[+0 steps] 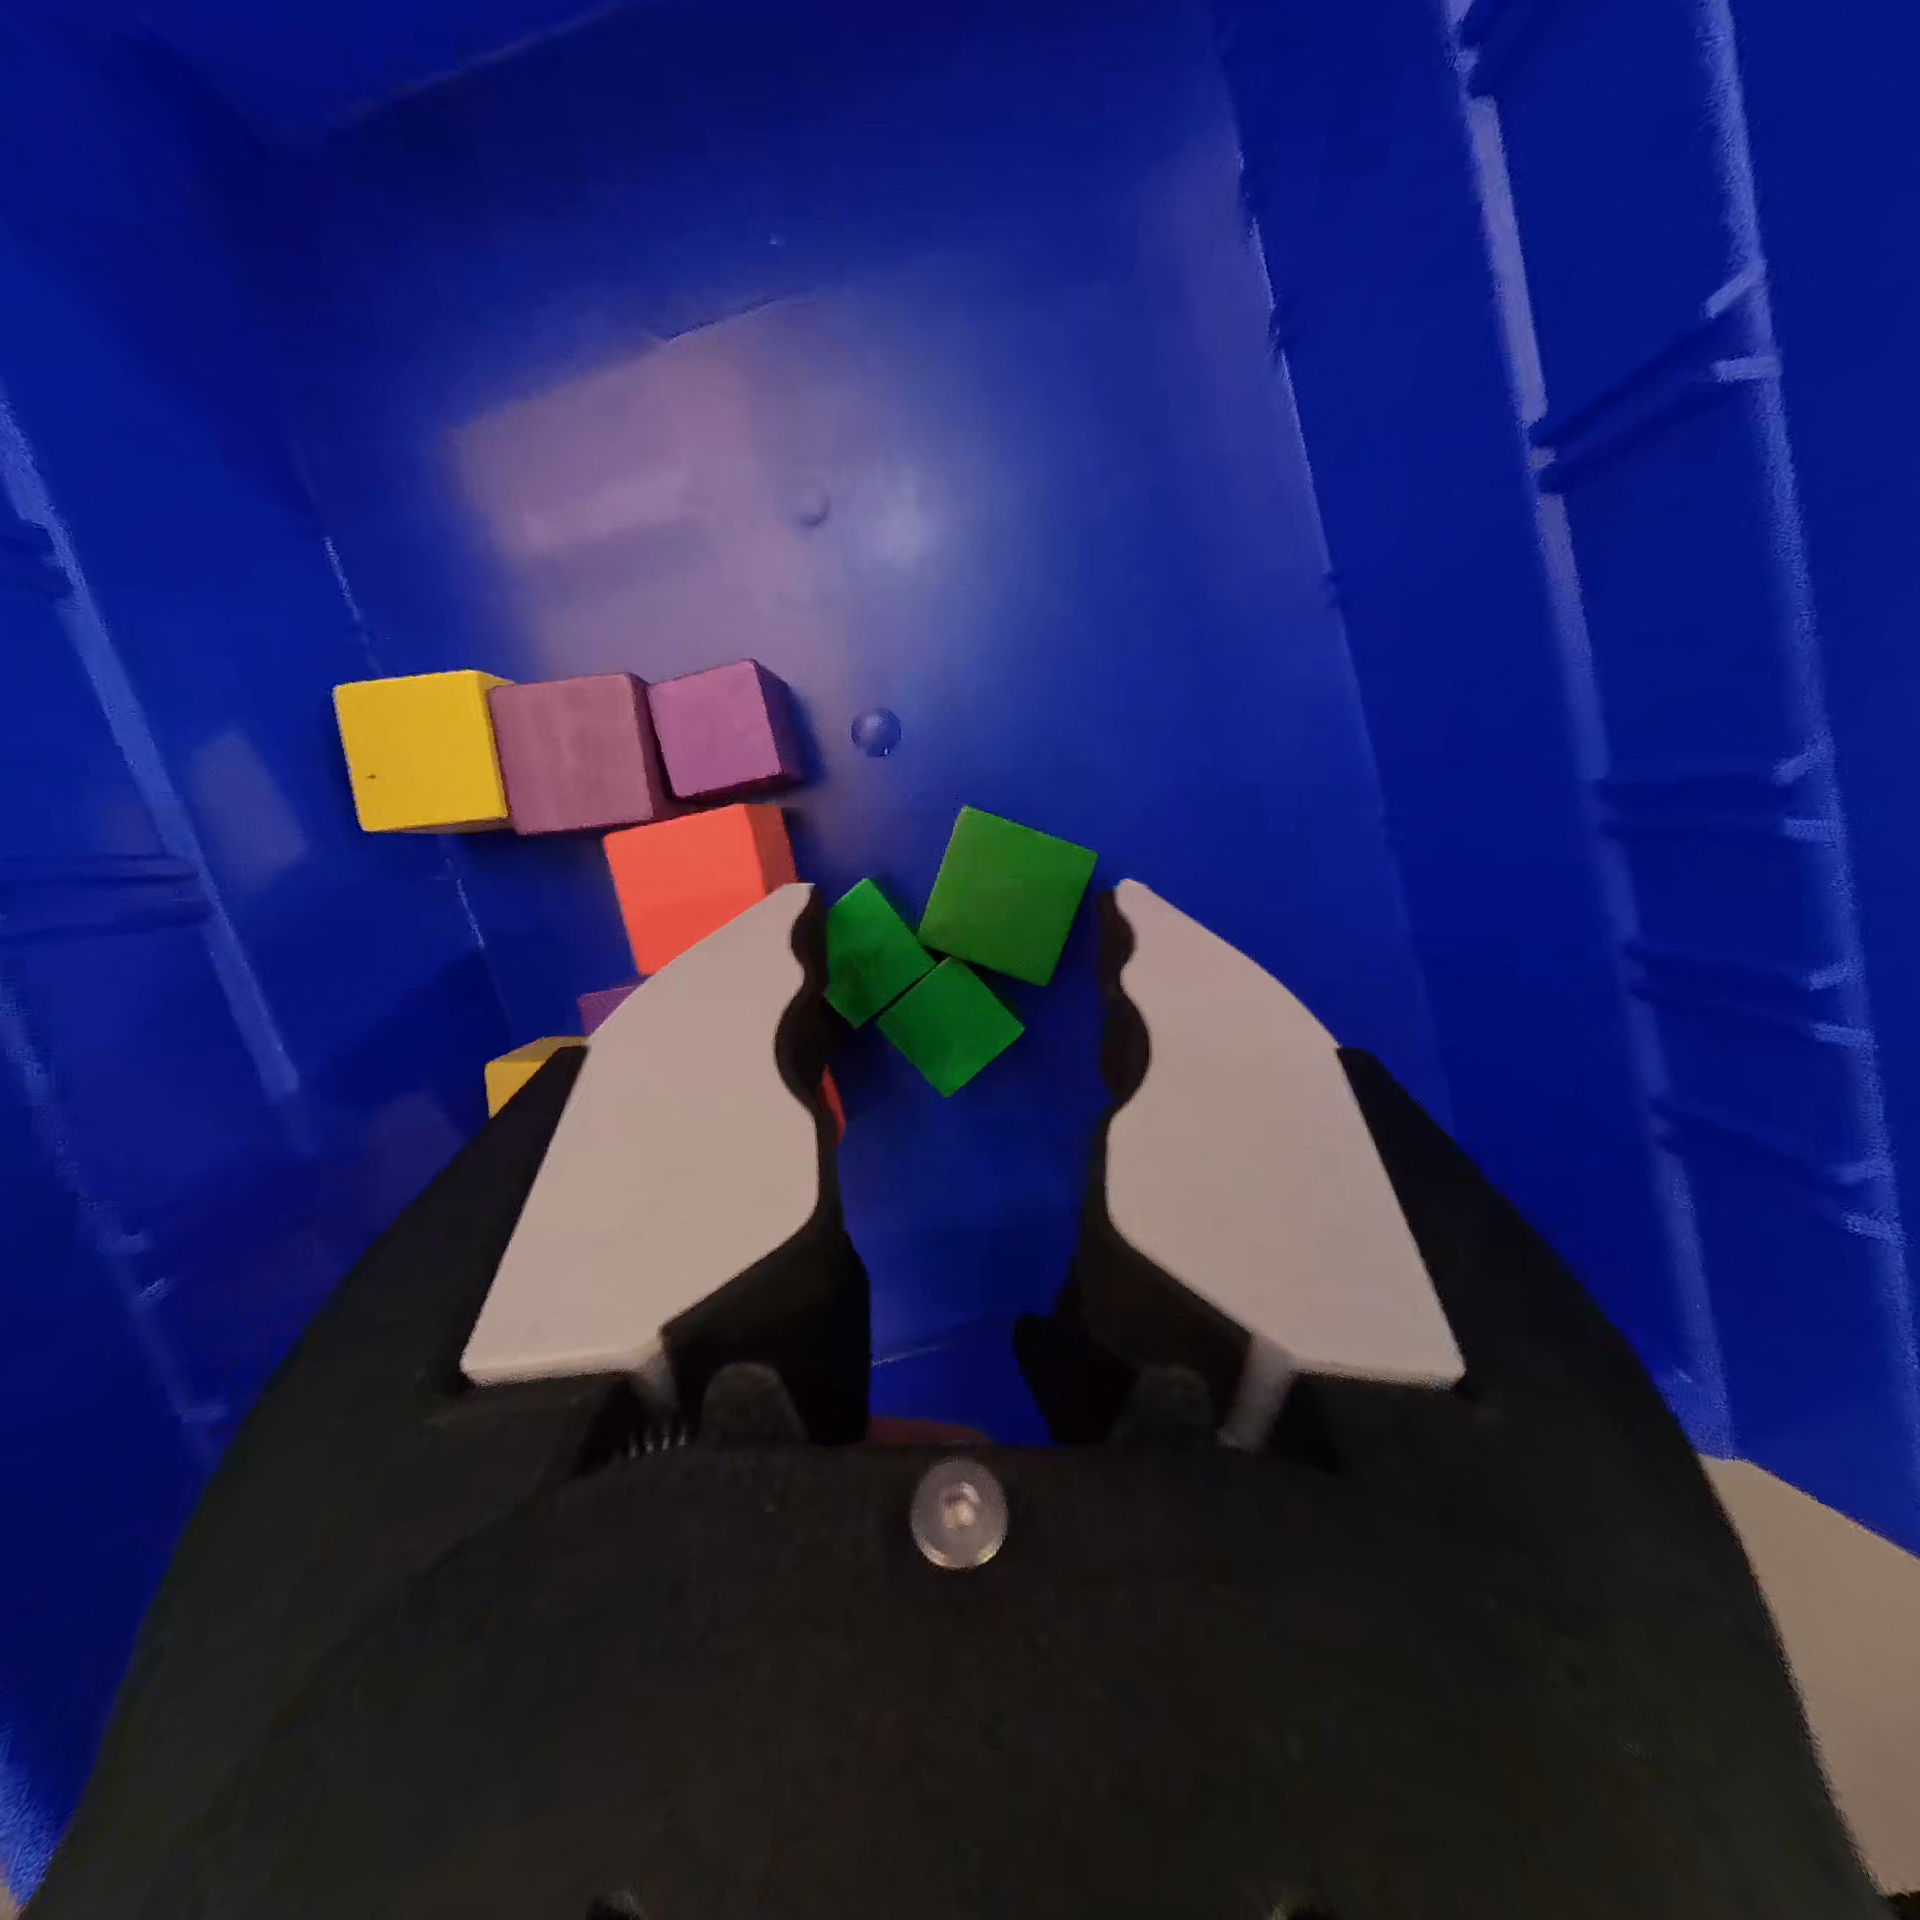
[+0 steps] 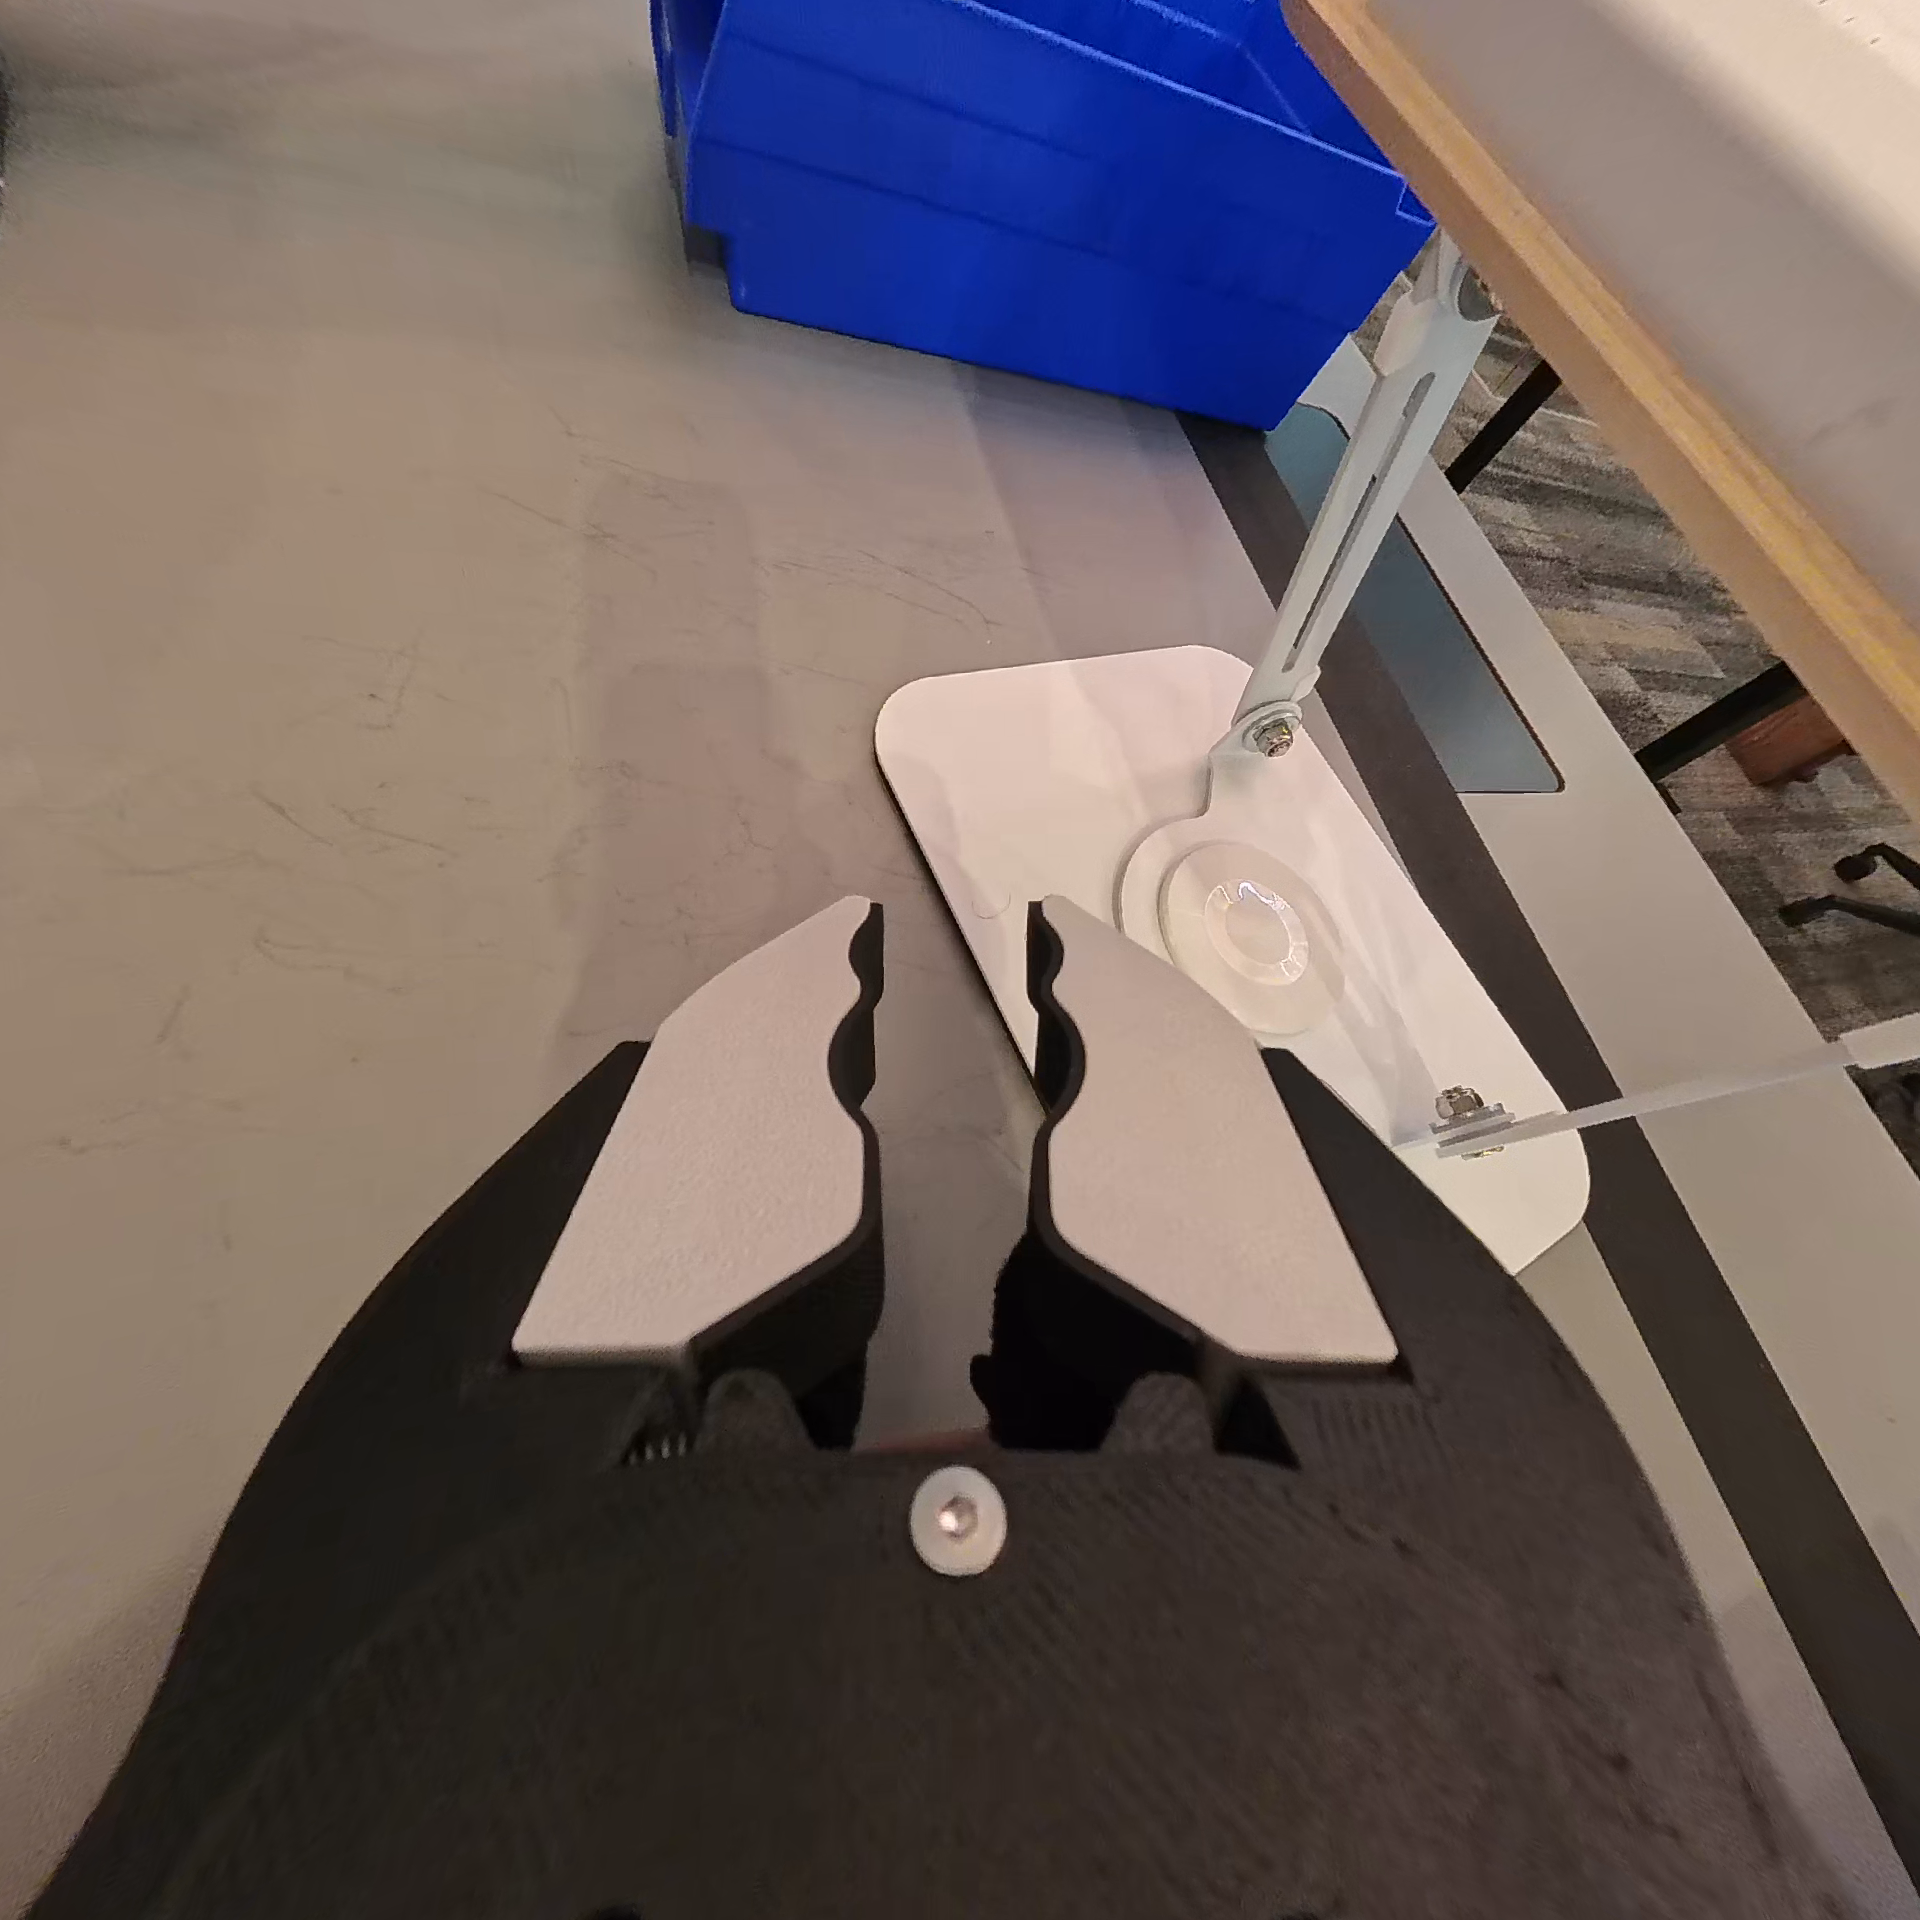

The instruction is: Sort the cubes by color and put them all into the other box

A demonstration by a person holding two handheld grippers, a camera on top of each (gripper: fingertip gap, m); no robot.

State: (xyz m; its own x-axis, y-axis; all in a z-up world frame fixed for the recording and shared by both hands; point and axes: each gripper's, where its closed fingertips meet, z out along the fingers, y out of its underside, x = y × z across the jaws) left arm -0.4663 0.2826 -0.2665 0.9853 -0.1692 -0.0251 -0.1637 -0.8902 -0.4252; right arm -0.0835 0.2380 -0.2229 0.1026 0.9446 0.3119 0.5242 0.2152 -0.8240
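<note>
The left gripper [image 1: 961, 925] is down inside a blue box [image 1: 1403, 644]. Its two fingers stand wide apart and hold nothing. Three green cubes [image 1: 961, 951] lie on the box floor, bunched and touching each other, in the space in front of the fingertips. The left fingertip looks very close to one small green cube, but I cannot tell if it touches. There is a clear gap at the right fingertip.

More cubes lie to the left. A yellow cube [image 1: 421, 750] and two purple cubes [image 1: 644, 743] sit in a row, side by side. An orange cube [image 1: 691, 878] sits just below them, partly hidden by the left finger. Bits of another purple cube and another yellow cube peek out behind that finger.

The right gripper [image 2: 956, 914] hangs over a grey table [image 2: 364, 623]. Its fingers are partly open with nothing between them. A white stand base [image 2: 1039, 769] lies just beside it. A blue box [image 2: 1018, 208] stands farther back on the table.
</note>
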